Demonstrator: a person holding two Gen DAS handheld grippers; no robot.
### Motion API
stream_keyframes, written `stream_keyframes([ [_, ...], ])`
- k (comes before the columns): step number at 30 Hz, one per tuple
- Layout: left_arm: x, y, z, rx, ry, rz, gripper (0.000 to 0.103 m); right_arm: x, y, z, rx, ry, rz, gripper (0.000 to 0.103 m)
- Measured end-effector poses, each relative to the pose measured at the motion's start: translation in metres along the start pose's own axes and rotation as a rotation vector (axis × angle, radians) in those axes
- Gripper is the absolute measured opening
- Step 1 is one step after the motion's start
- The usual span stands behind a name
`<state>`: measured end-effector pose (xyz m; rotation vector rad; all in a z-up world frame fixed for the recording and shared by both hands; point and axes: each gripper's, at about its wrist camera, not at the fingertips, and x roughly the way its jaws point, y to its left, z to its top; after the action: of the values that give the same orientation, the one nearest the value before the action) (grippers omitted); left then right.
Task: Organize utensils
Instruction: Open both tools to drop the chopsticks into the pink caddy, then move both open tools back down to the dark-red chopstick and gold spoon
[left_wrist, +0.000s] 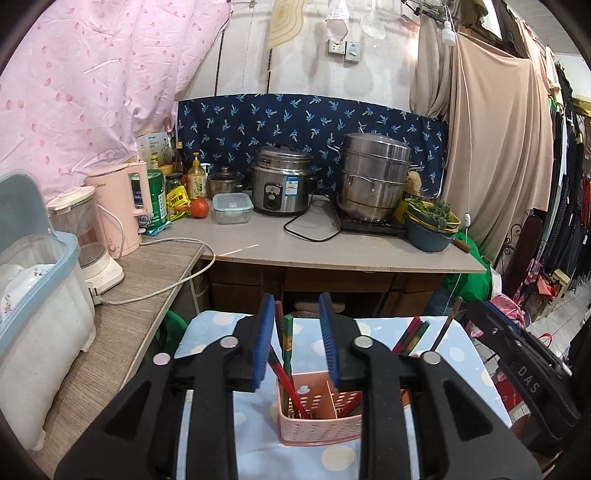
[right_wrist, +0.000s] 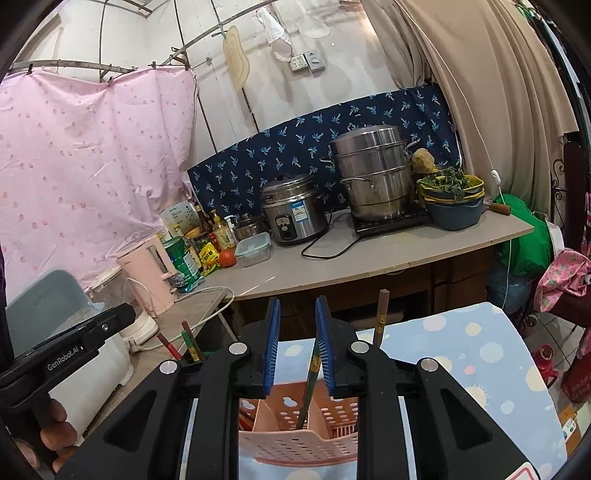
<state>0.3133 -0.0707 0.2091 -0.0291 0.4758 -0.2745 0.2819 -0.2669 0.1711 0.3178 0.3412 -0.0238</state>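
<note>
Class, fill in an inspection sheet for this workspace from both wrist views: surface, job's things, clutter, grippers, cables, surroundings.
Surface: table under a blue spotted cloth.
Job's things: pink holder on the cloth, chopsticks standing in it.
Clutter: nothing seen on the cloth besides the holder.
Grippers: left gripper open over the holder, chopsticks between its pads, not pinched; right gripper open, one chopstick leaning beside its right pad.
Cables: black cord by the rice cooker; white cord on the side shelf.
Surroundings: counter with steamer pot, kettle, curtains.
</note>
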Motion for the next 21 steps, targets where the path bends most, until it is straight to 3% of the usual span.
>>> stream_keyframes([
  [9,-0.023,-0.005,-0.011,0.037,0.0,0.025,0.027,-0.032,0.008,-0.007,-0.042,0.01,0.014,0.022],
  [21,-0.059,-0.005,-0.06,0.078,0.047,0.065,0.027,-0.084,0.023,-0.056,-0.098,0.092,0.041,0.022],
])
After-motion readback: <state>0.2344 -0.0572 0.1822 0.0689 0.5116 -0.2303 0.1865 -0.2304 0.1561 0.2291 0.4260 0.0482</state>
